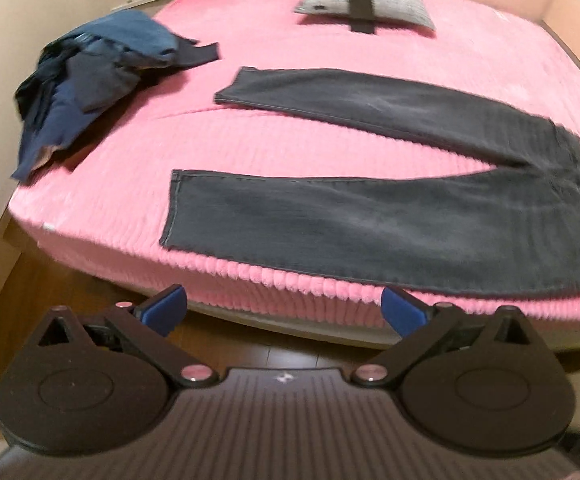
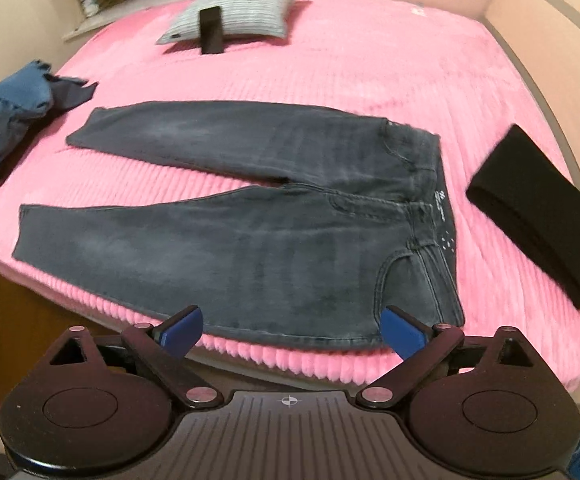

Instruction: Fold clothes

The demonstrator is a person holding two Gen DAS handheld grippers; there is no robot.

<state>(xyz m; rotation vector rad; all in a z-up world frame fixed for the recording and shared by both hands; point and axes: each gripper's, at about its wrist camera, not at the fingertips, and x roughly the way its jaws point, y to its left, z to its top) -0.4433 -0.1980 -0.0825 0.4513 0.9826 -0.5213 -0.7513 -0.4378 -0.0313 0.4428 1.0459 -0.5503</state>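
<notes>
Dark grey jeans (image 1: 390, 216) lie spread flat on the pink bed (image 1: 290, 40), legs apart and pointing left, waist at the right; they also show in the right wrist view (image 2: 257, 240). My left gripper (image 1: 283, 312) is open and empty, held off the bed's near edge in front of the near leg. My right gripper (image 2: 292, 330) is open and empty, just before the bed's edge (image 2: 290, 356) by the near leg's thigh.
A pile of unfolded blue clothes (image 1: 89, 80) sits at the bed's left (image 2: 5, 116). A folded black garment (image 2: 538, 212) lies right of the jeans' waist. A grey pillow (image 2: 233, 8) with a black object (image 2: 211, 30) on it is at the far side. Wooden floor (image 1: 69, 292) lies below.
</notes>
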